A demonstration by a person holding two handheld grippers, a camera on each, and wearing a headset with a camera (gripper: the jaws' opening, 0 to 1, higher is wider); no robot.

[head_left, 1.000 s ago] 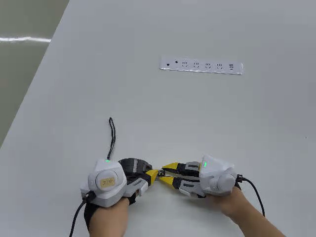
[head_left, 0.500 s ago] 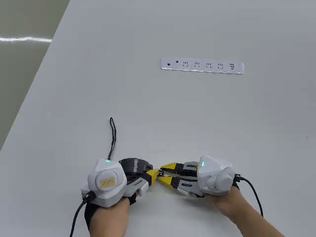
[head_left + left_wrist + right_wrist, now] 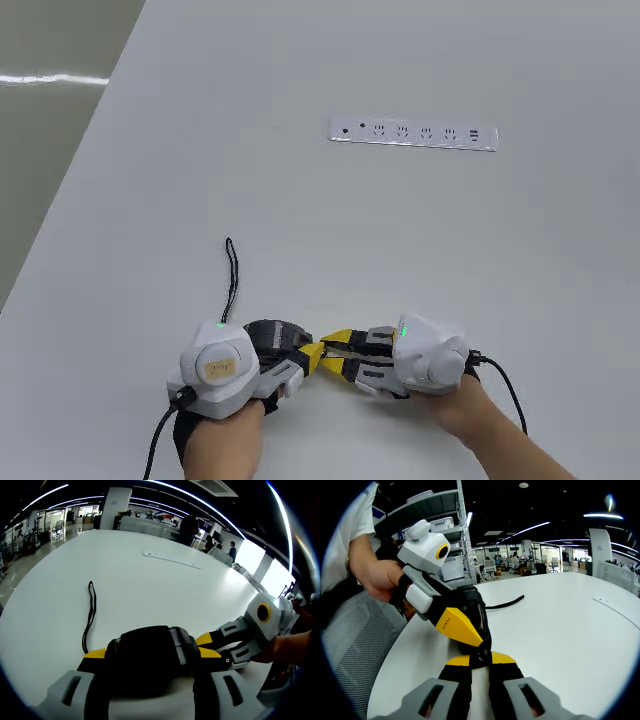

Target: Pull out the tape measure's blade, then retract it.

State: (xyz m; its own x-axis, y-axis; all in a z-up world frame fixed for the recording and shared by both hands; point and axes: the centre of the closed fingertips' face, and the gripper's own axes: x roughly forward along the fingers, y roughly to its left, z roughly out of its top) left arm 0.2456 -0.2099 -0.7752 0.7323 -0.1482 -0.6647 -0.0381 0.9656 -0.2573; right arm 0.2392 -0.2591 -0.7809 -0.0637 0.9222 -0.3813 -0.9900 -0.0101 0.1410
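Head view: left gripper (image 3: 300, 347) clamps tape measure (image 3: 270, 335), right gripper (image 3: 329, 352) pinches blade tip (image 3: 480, 656); next, likely, a straight outward pull.

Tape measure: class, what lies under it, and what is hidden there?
The white table lies under the black tape measure, which the left gripper grips between its fingers. Its underside is covered, so whether it touches the table cannot be seen.
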